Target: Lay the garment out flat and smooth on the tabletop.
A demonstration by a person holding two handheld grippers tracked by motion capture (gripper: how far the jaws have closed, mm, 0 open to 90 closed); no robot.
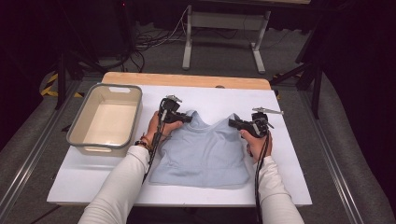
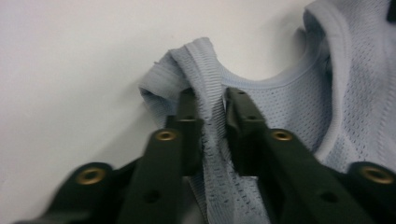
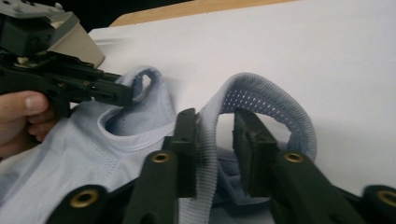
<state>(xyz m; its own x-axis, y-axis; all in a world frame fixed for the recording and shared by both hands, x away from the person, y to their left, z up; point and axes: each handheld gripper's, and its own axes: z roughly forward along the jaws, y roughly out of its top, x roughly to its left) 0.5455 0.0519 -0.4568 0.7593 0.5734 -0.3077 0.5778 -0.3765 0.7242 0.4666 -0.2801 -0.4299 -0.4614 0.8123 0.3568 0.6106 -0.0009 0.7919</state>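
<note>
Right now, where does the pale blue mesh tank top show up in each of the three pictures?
High view: the pale blue mesh tank top lies flat at the middle of the white table.
Left gripper view: its ribbed strap runs up the centre, between the black jaws.
Right gripper view: a strap loop arches at centre.
Shared landmark: the scooped neckline.

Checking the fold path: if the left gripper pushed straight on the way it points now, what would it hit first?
Likely more of the tank top: the left gripper points across its neckline toward the right gripper, so the far strap comes first, though depth is hard to judge.
</note>
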